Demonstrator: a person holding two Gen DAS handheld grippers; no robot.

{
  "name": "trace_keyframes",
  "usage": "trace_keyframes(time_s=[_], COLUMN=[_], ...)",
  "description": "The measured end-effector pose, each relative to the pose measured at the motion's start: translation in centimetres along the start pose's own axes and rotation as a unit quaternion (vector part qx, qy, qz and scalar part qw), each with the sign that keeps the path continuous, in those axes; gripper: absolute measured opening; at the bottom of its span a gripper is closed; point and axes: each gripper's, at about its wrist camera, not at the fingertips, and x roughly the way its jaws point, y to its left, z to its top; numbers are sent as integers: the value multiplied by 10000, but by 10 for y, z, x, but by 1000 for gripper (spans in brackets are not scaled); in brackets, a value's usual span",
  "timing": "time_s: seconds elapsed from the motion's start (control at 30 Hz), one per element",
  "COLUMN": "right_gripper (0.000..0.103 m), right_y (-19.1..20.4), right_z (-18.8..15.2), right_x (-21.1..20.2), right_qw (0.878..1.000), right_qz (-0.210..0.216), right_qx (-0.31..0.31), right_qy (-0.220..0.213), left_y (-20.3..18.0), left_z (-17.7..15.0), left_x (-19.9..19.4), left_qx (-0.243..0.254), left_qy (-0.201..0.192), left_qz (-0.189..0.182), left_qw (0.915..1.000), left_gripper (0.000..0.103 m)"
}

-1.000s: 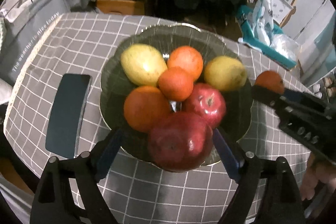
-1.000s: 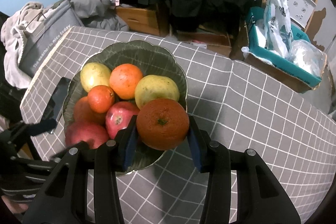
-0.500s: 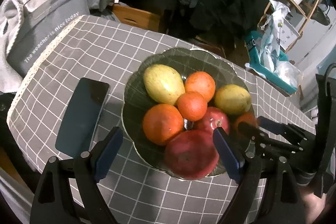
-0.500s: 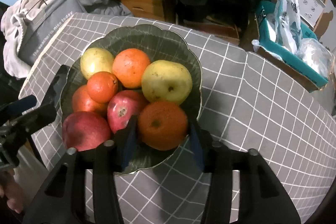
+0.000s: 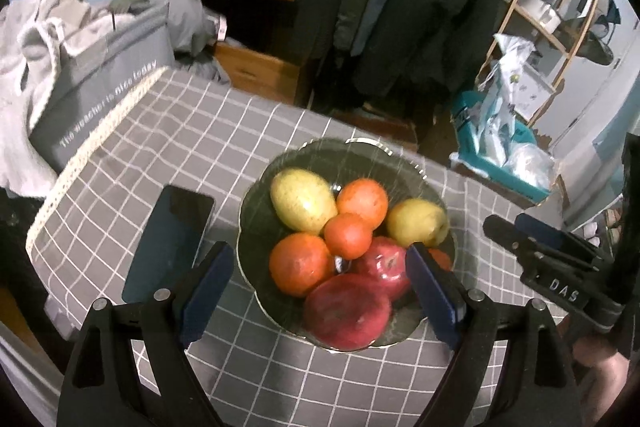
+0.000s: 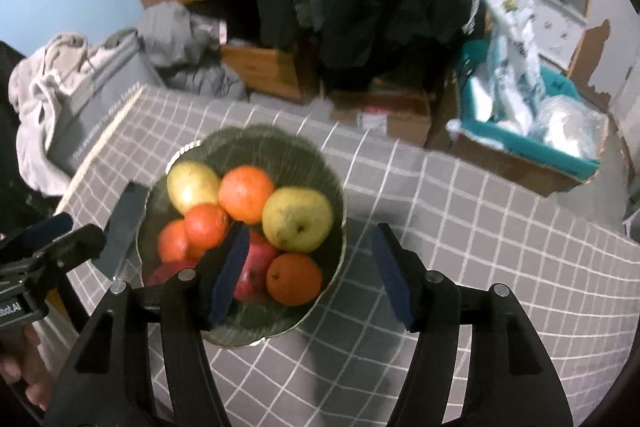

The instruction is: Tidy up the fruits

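A dark green scalloped bowl (image 5: 360,155) (image 6: 264,143) on the grey checked tablecloth holds several fruits: two yellow pears, several oranges, a red apple (image 5: 382,263) and a large red fruit (image 5: 346,311). An orange (image 6: 294,279) lies at the bowl's near right side. My right gripper (image 6: 308,277) is open and empty above that side, its jaws wide apart. My left gripper (image 5: 320,293) is open and empty, raised above the bowl's near edge. The right gripper also shows in the left wrist view (image 5: 540,247).
A dark phone (image 5: 168,239) lies flat left of the bowl. A grey tote bag (image 5: 100,95) with clothes stands off the table's far left. A teal box with plastic bags (image 6: 528,115) sits beyond the far right edge. Dark coats hang behind.
My right gripper opened and let go of the orange, which now rests in the bowl. Both grippers pulled up and back from the bowl.
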Motion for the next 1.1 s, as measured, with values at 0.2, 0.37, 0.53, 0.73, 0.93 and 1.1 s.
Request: trace_keyframes(time_s=[0.2, 0.37, 0.53, 0.73, 0.93, 1.1], right_gripper=[71, 74, 76, 82, 83, 84], right_y=[-3, 4, 8, 8, 7, 6], right_z=[8, 13, 17, 21, 21, 17], right_x=[-37, -70, -101, -138, -165, -179], right_qw=[9992, 9966, 9924, 9861, 9800, 9761], right_qz=[-194, -372, -527, -657, -838, -941], right_qx=[-38, -233, -339, -328, -297, -348], right_qy=[-336, -693, -1057, -1493, -1782, -1928], left_y=[-8, -16, -24, -33, -43, -49], left_z=[7, 13, 16, 22, 28, 32], left_x=[-24, -45, -67, -92, -120, -139], left_qx=[77, 206, 367, 530, 682, 735], left_qy=[-282, -553, -904, -1219, -1558, -1760], left_qz=[-69, -53, 9, 102, 176, 145], left_qw=[9995, 9982, 9952, 9911, 9853, 9815], left_gripper=[89, 91, 96, 102, 102, 102])
